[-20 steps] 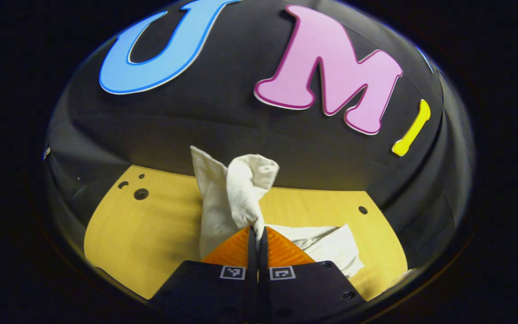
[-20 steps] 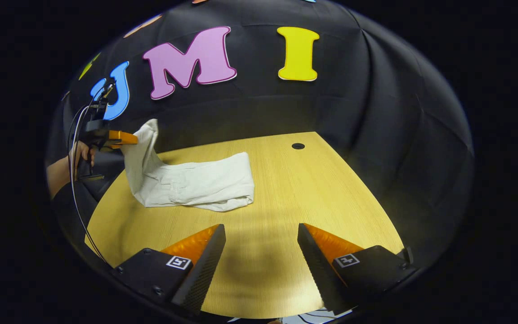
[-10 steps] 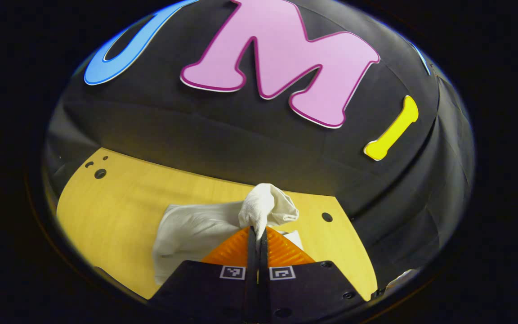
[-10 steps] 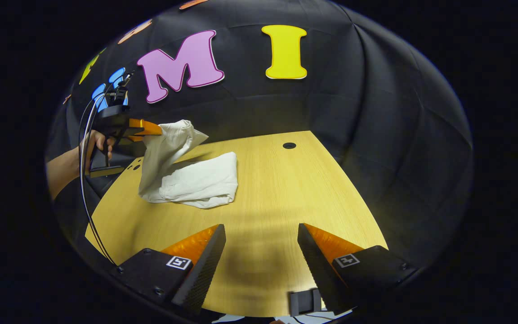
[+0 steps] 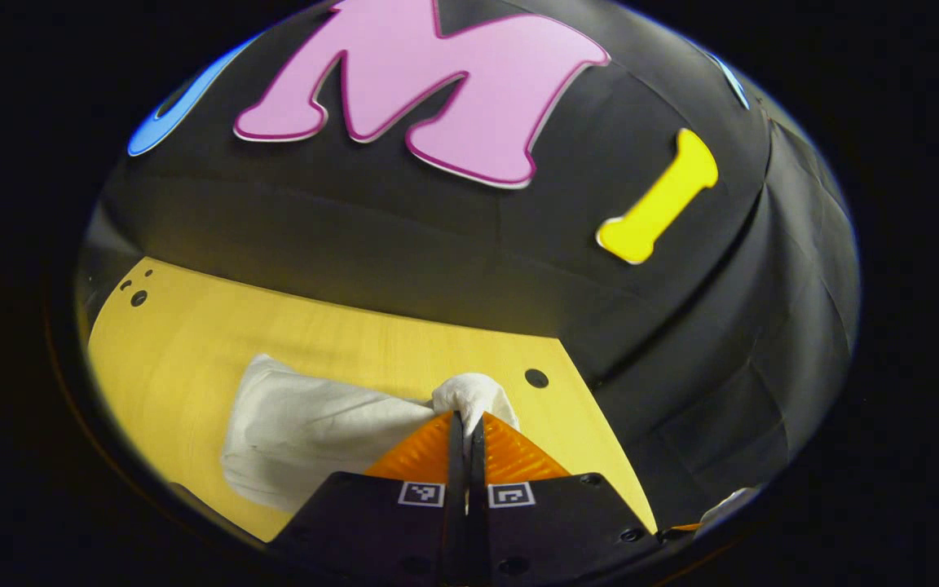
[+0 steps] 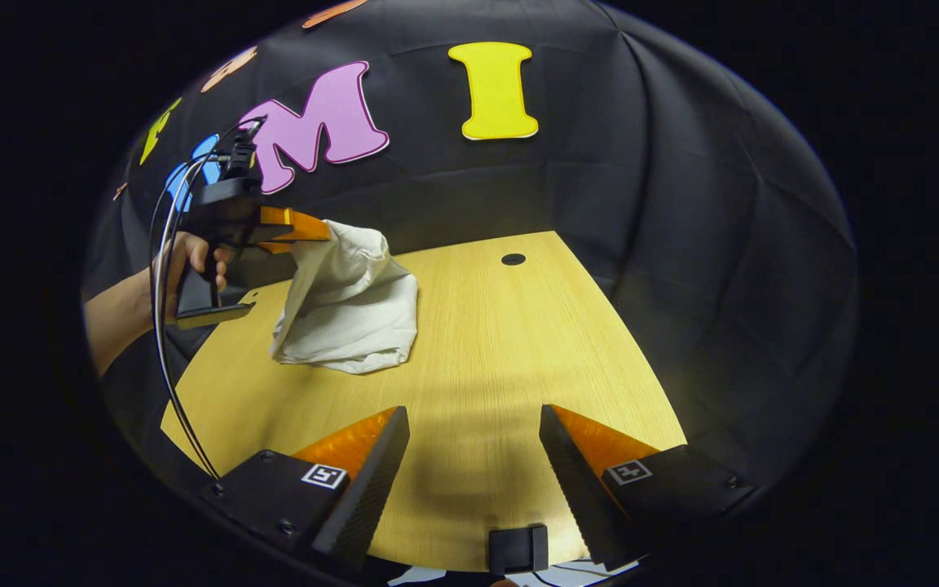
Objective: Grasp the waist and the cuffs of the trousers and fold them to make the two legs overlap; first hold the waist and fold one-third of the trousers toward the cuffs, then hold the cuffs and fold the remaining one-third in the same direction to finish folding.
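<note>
The left gripper (image 5: 466, 417) pinches the trousers' (image 6: 351, 314) end above the table (image 6: 518, 342), mid-final fold of step 2. The right gripper (image 6: 474, 440) hangs spread. Next, likely lay it flat.

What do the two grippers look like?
The right gripper has dark blocky bodies, each with a small square black-and-white marker, and tapering ribbed fingers. The left gripper has the same markers; in the right gripper view, cables loop from its dark handle.
</note>
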The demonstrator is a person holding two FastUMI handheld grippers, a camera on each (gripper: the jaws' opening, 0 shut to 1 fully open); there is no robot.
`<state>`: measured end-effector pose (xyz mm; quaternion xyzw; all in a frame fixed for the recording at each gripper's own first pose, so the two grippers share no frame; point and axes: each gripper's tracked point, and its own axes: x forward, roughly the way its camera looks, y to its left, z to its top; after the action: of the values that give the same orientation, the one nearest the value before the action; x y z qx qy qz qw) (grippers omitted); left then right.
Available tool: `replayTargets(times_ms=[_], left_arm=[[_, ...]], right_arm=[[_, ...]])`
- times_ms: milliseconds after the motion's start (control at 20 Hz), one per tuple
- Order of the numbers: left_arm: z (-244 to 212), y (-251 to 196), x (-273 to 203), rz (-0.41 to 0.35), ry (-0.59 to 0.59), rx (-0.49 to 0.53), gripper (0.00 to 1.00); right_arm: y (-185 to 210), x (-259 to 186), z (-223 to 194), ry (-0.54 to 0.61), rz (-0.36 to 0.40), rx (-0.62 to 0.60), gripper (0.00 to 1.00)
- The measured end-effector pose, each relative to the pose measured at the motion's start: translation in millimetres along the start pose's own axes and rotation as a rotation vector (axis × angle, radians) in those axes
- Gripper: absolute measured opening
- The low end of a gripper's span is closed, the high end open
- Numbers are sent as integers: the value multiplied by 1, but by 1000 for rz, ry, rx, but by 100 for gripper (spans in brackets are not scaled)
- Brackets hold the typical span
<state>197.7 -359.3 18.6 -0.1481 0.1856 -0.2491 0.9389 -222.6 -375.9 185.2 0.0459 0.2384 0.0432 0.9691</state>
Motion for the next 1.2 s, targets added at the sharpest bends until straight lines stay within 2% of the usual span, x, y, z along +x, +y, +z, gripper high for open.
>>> replayTargets(times_ms=[150, 250, 300, 350, 400, 450, 500, 600, 650, 700, 850, 1000, 1200], left_arm=[[-32, -9, 13, 11, 66, 50, 6], [-46, -12, 17, 7, 94, 52, 14], [-53, -16, 17, -7, 98, 42, 22], [-57, -21, 15, -25, 97, 28, 19], [-60, -24, 10, -44, 98, 17, 38], [-63, -24, 6, -58, 97, 11, 46], [-63, -20, 0, -56, 90, 15, 67], [-63, 0, -17, 4, 83, 33, 92], [-60, 12, -26, 41, 72, 51, 92], [-55, 24, -39, 74, 46, 79, 96], [-35, 58, -90, 163, -50, 189, 96], [-22, 81, -153, 209, -143, 235, 96], [-18, 103, -229, 236, -227, 242, 96]], right_arm=[[-1, 0, -3, 6, 14, -5, 99], [-1, -2, -6, 11, 17, 0, 99], [0, -2, -7, 14, 20, 5, 99], [2, -2, -8, 16, 21, 8, 99], [3, -3, -9, 18, 23, 9, 99], [6, -3, -9, 18, 26, 11, 99], [10, -2, -9, 19, 30, 14, 99], [19, -2, -8, 16, 40, 24, 99], [26, -2, -7, 12, 46, 25, 99], [32, -1, -5, 6, 50, 20, 99], [49, -2, 1, -11, 56, -15, 99], [65, -7, 11, -36, 51, -35, 99], [94, -31, 41, -149, 31, 1, 99]])
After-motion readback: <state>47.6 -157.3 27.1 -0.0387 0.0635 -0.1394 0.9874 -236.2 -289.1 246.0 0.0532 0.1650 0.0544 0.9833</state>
